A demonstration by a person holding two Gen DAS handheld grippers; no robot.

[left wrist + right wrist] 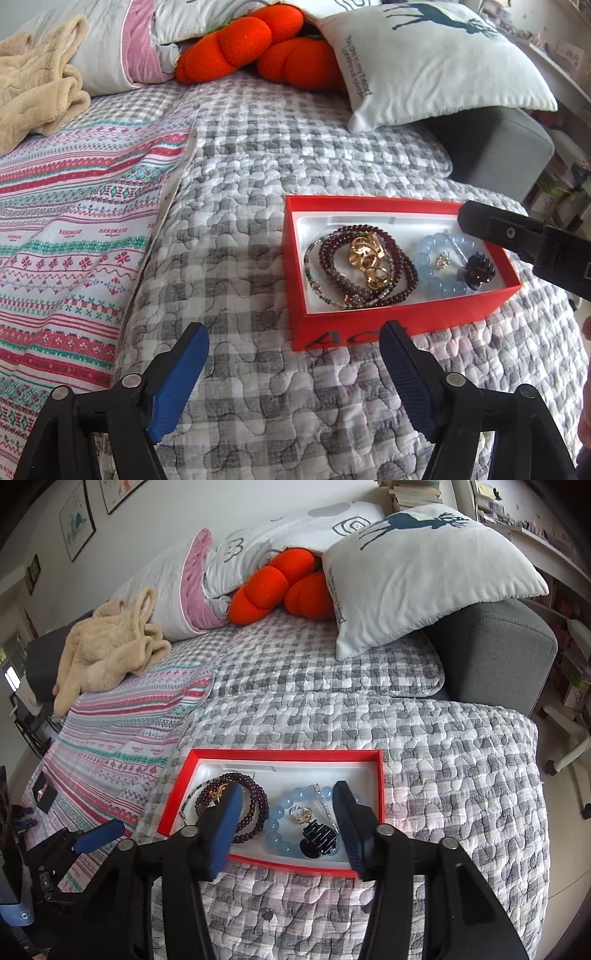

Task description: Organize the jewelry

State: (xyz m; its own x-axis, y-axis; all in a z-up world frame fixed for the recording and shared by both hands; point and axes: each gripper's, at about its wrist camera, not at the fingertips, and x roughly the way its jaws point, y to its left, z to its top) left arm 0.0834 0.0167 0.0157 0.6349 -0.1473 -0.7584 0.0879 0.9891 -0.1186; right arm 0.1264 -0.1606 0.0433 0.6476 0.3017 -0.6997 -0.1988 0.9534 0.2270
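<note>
A red box [406, 317] with a white lining lies on the checked quilt; it also shows in the right wrist view [173, 801]. Inside lie dark red bead bracelets [399, 266], gold rings [365, 258], a pale blue bead bracelet [436, 280] [275, 827], a small gold charm [442, 260] [304, 814] and a dark hair claw [478, 275] [319, 840]. My left gripper [295, 332] is open and empty, in front of the box's left near corner. My right gripper [288, 794] is open and empty, hovering over the box's right half; it shows in the left wrist view [491, 225].
The grey checked quilt [443, 757] covers a sofa. A striped patterned cloth [74, 221] lies to the left. A deer-print pillow [424, 576], orange plush cushions [280, 587], a beige blanket [110, 646] and a grey armrest [509, 646] are at the back.
</note>
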